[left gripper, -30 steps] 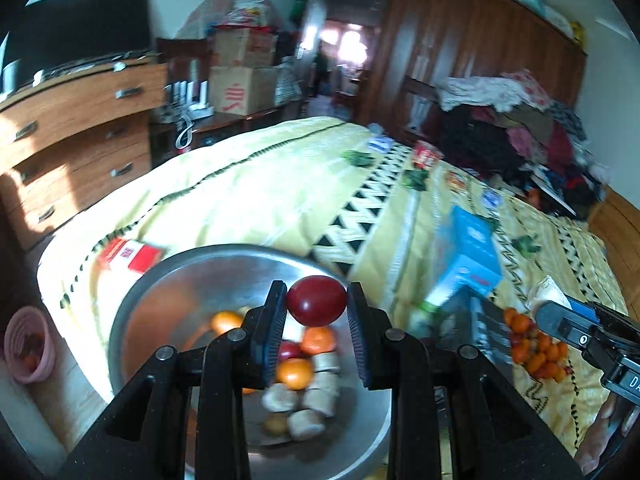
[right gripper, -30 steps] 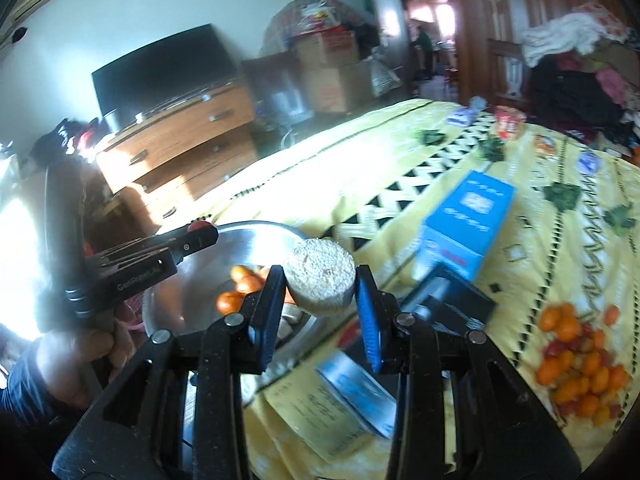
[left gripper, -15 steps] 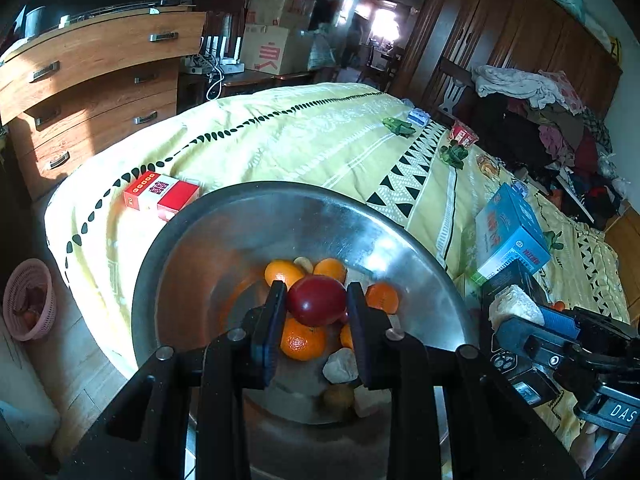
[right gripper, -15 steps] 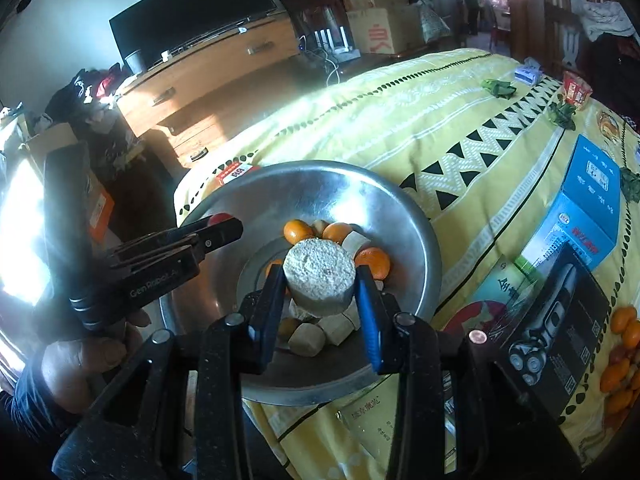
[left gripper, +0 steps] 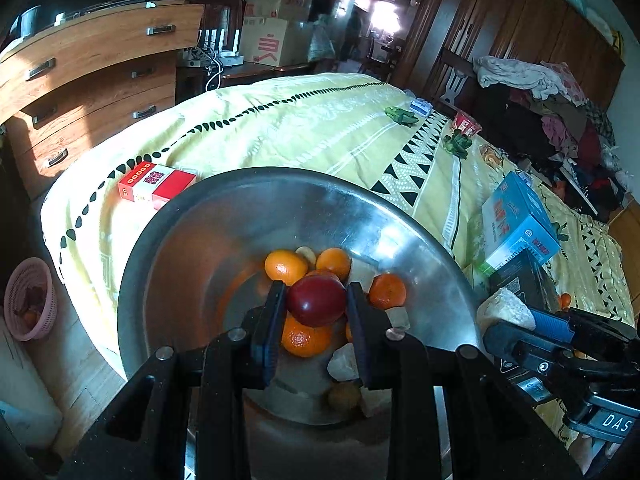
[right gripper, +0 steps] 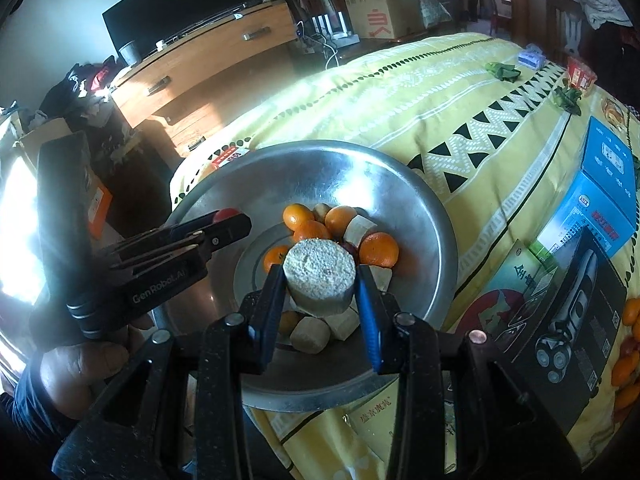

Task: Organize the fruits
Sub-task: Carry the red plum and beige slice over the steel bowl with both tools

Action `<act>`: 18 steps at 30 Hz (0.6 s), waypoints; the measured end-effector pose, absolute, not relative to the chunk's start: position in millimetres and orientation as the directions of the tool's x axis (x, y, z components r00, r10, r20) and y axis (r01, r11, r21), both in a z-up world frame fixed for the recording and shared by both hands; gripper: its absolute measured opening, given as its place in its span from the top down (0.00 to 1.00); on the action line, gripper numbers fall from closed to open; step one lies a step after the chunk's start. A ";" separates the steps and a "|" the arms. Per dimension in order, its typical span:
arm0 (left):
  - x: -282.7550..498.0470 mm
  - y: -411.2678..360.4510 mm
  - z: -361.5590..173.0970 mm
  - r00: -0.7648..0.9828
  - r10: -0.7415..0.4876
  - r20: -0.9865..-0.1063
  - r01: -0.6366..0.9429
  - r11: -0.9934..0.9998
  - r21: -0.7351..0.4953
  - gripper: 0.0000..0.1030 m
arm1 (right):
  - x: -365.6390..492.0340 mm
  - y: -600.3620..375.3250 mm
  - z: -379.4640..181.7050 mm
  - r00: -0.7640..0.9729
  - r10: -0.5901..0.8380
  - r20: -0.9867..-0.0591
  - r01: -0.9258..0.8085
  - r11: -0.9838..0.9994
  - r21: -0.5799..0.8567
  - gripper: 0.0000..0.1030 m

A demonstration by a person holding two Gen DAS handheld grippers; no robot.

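A steel bowl (left gripper: pixel 240 216) (right gripper: pixel 400 184) on the yellow bedspread holds several oranges (left gripper: pixel 285 267) (right gripper: pixel 379 249) and pale cut chunks (right gripper: pixel 310 334). My left gripper (left gripper: pixel 316 320) is shut on a dark red round fruit (left gripper: pixel 316 300) and holds it just above the fruit in the bowl. My right gripper (right gripper: pixel 320 296) is shut on a pale cylindrical chunk (right gripper: pixel 320 276) above the bowl's middle. In the right wrist view the left gripper (right gripper: pixel 224 224) comes in over the bowl's left rim; in the left wrist view the right gripper (left gripper: pixel 508 320) is at the bowl's right.
A red and white packet (left gripper: pixel 156 184) lies left of the bowl. A blue box (left gripper: pixel 516 220) (right gripper: pixel 604 188) and a black shaver box (right gripper: pixel 572 300) lie to its right, with loose oranges (right gripper: pixel 626 364) beyond. A pink basket (left gripper: pixel 28 304) stands on the floor.
Both grippers have come down over the bowl with their loads still held. The bowl now looks larger and nearer in both views.
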State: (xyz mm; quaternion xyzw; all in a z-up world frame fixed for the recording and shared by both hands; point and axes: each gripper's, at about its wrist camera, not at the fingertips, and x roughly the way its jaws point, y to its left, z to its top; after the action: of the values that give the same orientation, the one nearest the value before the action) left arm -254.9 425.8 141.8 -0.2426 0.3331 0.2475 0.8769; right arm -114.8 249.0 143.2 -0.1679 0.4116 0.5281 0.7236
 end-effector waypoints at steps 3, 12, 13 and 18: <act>-253.9 425.6 139.5 0.651 0.275 -0.708 -0.596 0.762 -0.253 0.70 | -114.8 249.6 140.7 0.099 0.624 -0.775 -0.901 0.387 0.195 0.65; -246.0 413.0 139.8 0.626 0.323 -0.710 -0.588 0.793 -0.158 0.70 | -117.7 254.2 135.5 0.089 0.617 -0.782 -0.901 0.384 0.201 0.65; -245.6 412.3 139.2 0.626 0.322 -0.710 -0.586 0.795 -0.155 0.70 | -118.0 254.3 134.9 0.088 0.617 -0.782 -0.902 0.383 0.200 0.65; -246.1 414.4 134.8 0.618 0.320 -0.718 -0.591 0.792 -0.155 0.70 | -117.6 255.8 130.7 0.086 0.607 -0.790 -0.901 0.386 0.199 0.65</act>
State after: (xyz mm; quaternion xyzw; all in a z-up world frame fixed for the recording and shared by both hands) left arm -246.1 414.4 134.8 -0.1922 0.3522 0.2592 0.8785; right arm -117.6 255.8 130.7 -0.1730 0.4245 0.5263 0.7162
